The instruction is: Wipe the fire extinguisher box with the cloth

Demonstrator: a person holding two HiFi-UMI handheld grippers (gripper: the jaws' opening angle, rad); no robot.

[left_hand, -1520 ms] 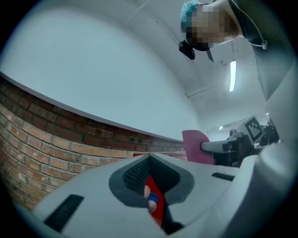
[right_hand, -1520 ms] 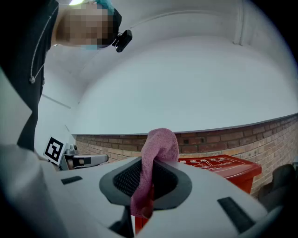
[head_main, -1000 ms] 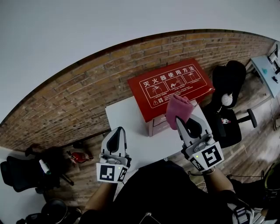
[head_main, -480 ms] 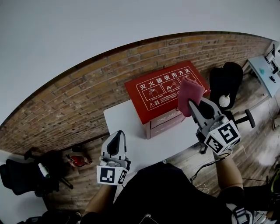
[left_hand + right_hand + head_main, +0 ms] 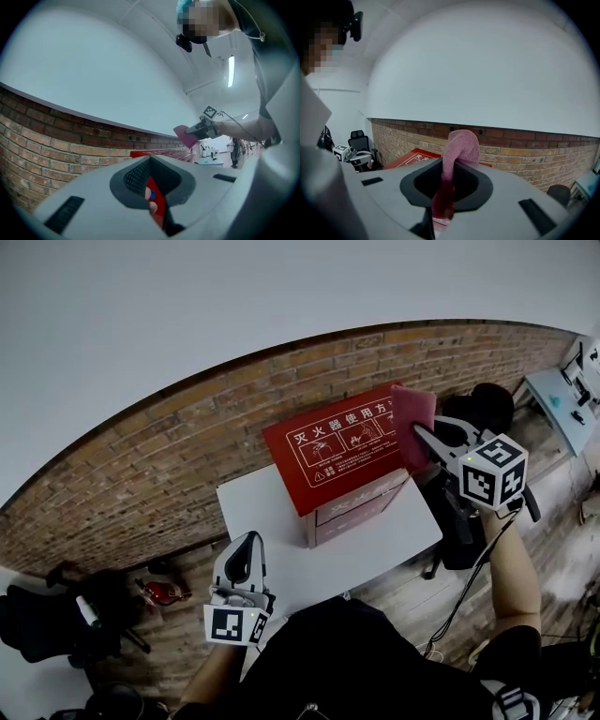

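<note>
A: Head view?
B: Red box (image 5: 342,442) sits on the white desk (image 5: 375,540). Right tool (image 5: 424,435) pinches the pink cloth (image 5: 412,420) at the box's top right corner, likely to start wiping there. Left tool (image 5: 246,557) hangs apart from the box, on the person's side.
A: Left gripper view?
B: Tips pressed together, nothing between; idle, I'd say.
A: Right gripper view?
B: Cloth clamped between the jaws, its folded end sticking out free toward the box for rubbing.
</note>
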